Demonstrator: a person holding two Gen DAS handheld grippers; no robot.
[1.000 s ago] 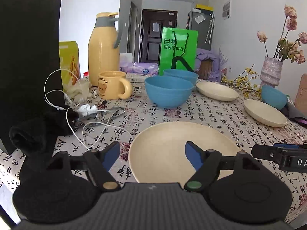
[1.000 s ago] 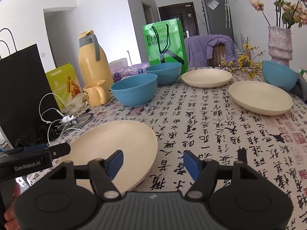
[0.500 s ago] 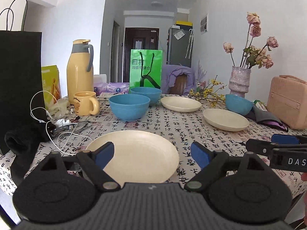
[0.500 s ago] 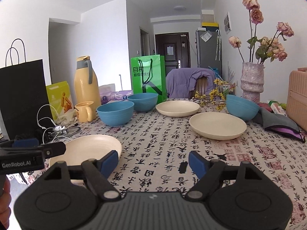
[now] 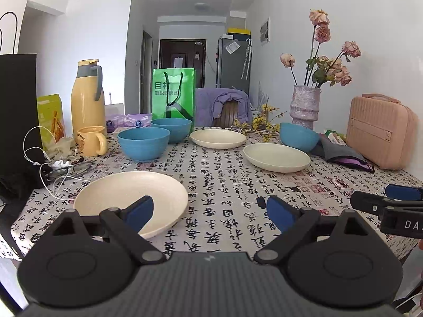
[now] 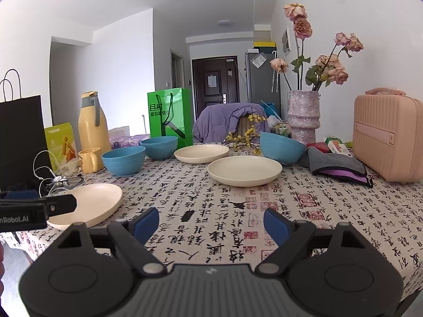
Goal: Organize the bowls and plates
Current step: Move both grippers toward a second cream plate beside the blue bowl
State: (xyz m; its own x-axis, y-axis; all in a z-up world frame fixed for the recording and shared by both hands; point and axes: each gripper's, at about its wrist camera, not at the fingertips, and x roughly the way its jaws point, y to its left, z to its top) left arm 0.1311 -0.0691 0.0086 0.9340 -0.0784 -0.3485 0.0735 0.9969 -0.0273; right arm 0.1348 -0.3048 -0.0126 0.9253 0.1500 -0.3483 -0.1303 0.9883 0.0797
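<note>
Now both grippers, left [image 5: 208,210] and right [image 6: 211,223], are spread wide and hold nothing. Sorting looks not yet begun. Next, I think, the left one grabs the near plate [image 5: 127,192] at ten o'clock.

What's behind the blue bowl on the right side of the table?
Behind the right blue bowl stands the pink vase of dried roses, with yellow flower sprigs to its left. The vase's base is hidden by the bowl.
</note>
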